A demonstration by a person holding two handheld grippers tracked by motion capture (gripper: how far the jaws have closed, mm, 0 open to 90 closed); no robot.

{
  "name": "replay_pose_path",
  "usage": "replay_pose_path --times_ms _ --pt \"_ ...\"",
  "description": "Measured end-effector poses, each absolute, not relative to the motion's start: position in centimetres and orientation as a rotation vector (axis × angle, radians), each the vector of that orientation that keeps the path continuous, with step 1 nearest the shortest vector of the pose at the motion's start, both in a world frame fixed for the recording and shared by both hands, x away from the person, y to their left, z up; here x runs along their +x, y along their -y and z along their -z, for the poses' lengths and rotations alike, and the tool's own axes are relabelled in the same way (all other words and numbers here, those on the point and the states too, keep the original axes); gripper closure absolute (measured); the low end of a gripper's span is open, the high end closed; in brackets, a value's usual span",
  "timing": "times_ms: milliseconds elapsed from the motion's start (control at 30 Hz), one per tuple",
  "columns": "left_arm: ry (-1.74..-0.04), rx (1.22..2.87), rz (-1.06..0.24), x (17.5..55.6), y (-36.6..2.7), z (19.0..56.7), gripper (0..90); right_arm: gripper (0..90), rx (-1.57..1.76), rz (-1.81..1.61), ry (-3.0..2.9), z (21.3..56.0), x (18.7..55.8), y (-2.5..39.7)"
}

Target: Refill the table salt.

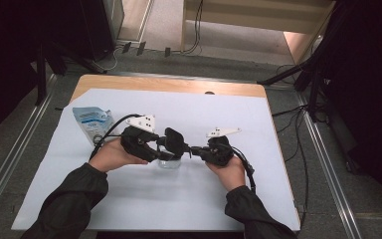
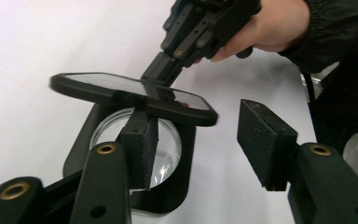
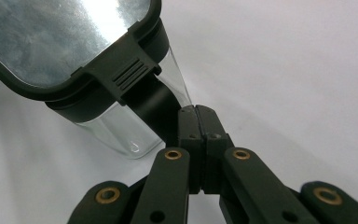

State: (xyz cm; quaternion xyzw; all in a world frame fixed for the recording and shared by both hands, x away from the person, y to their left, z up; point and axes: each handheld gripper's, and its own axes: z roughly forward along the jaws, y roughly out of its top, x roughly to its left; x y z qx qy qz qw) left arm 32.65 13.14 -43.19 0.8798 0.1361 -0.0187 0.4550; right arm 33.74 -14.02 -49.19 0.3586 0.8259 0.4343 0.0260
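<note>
A small clear jar with a black collar stands mid-table on the white sheet. Its black-framed lid is lifted and tilted over the mouth. In the right gripper view my right gripper is shut on the black strap that hangs from the lid beside the jar. The left gripper view has that gripper meeting the lid from behind. My left gripper is open: one jaw lies over the jar's mouth, the other stands free outside the collar.
A blue and white pouch lies flat at the sheet's far left corner. The wooden table edge runs along the back. Cables trail from both grippers toward the person's sleeves.
</note>
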Motion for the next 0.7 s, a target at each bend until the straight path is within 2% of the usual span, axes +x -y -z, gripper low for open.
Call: replay_pose_path --times_ms 167,433,467,600,700 --pt "-0.298 2.185 0.04 32.35 -12.84 43.18 52.1 90.0 1.107 -1.343 -2.553 49.21 33.75 14.02" --pt "-0.249 2.204 0.011 32.33 -13.18 43.33 70.8 90.0 1.101 -1.341 -2.558 49.18 33.73 14.07" --pt "-0.256 2.207 0.007 32.43 -13.28 43.38 75.3 90.0 1.1 -1.34 -2.559 49.17 33.72 14.06" --pt "-0.247 2.197 0.019 32.57 -13.53 43.53 81.7 90.0 1.101 -1.34 -2.559 49.16 33.69 14.06" --pt "-0.242 2.2 0.006 32.56 -13.4 43.46 83.3 90.0 1.102 -1.34 -2.558 49.16 33.69 14.06"
